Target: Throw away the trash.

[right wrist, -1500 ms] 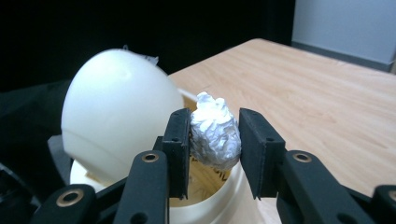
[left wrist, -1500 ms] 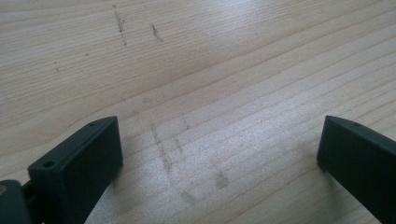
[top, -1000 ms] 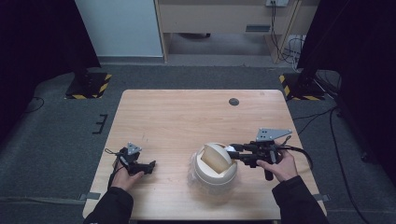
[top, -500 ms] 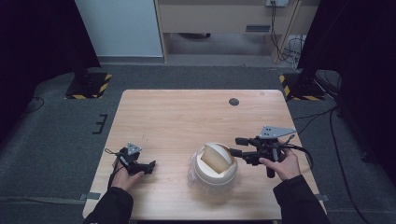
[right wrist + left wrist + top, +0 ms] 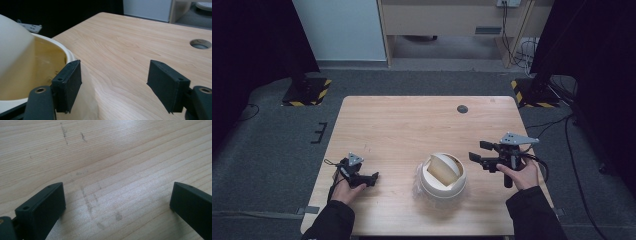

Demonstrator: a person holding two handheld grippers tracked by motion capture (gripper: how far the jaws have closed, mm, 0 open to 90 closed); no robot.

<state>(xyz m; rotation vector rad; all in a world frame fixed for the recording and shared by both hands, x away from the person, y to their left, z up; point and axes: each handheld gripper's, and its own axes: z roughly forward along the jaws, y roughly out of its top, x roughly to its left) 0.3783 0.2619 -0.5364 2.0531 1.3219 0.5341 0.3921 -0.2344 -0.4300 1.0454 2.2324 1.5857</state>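
A white round bowl [image 5: 443,175] stands on the wooden table [image 5: 412,125] near the front, with a pale beige curved sheet leaning inside it. My right gripper [image 5: 478,151] hovers just right of the bowl, pointing left at it. Its jaws have just been opening and nothing is between them. In the right gripper view the bowl [image 5: 37,72] lies at the left, beyond the left jaw of the right gripper [image 5: 115,77]. My left gripper [image 5: 371,178] rests on the table at the front left. In its own view the left gripper [image 5: 117,195] is open over bare wood.
Crinkled clear plastic [image 5: 418,180] lies under the bowl's left side and shows as plastic film [image 5: 87,100] beside the right gripper's left jaw. A round cable hole [image 5: 462,109] sits near the table's far edge. Dark floor, stands and cables surround the table.
The right gripper has drawn back to the right from the bowl and its jaws have spread apart. The left hand and the bowl have stayed put.
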